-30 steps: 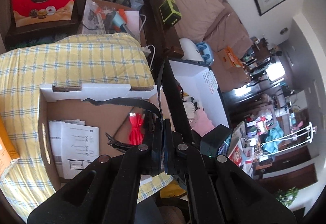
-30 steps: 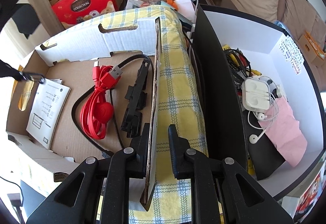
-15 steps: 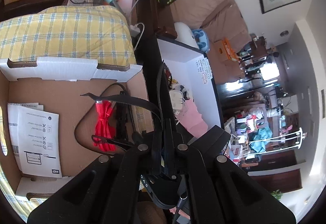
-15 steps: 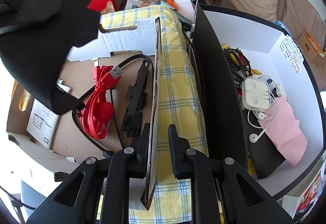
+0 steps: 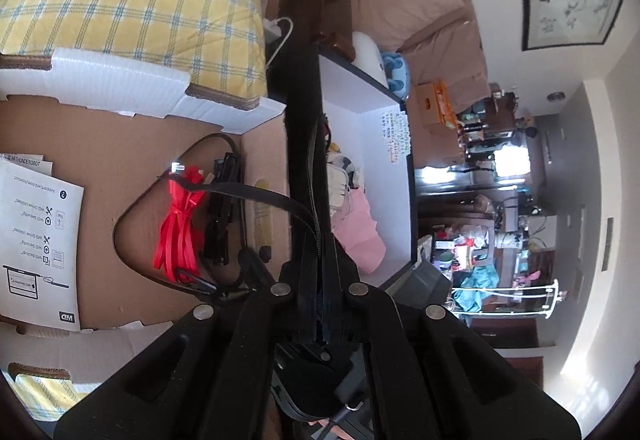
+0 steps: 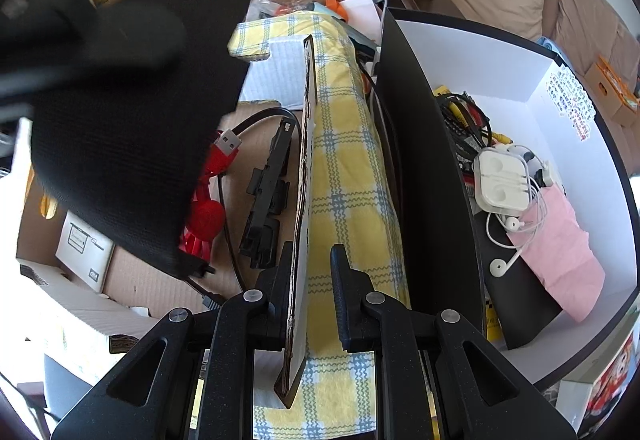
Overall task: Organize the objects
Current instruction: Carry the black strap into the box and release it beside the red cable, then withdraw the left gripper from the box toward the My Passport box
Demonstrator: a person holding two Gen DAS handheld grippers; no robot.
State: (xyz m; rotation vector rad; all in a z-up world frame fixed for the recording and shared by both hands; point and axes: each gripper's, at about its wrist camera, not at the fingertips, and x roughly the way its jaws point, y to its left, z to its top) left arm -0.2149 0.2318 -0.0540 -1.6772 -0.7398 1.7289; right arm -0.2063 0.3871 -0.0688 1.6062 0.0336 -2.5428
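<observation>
Left claw (image 5: 319, 280) was clamped shut on the black pouch (image 6: 120, 120), which had swung in over the cardboard box (image 5: 120, 144) ahead, near release beside the red cable (image 5: 178, 224); right claw (image 6: 310, 272), parted, straddled the box wall. Beyond lay checked cloth (image 6: 344, 180), then a sofa (image 5: 420, 0)

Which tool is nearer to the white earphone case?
Right, probably. The right tool straddles the cardboard box wall, with the white earphone case in the neighbouring white box. The left tool, gripping a black pouch, hangs over the cardboard box.
</observation>
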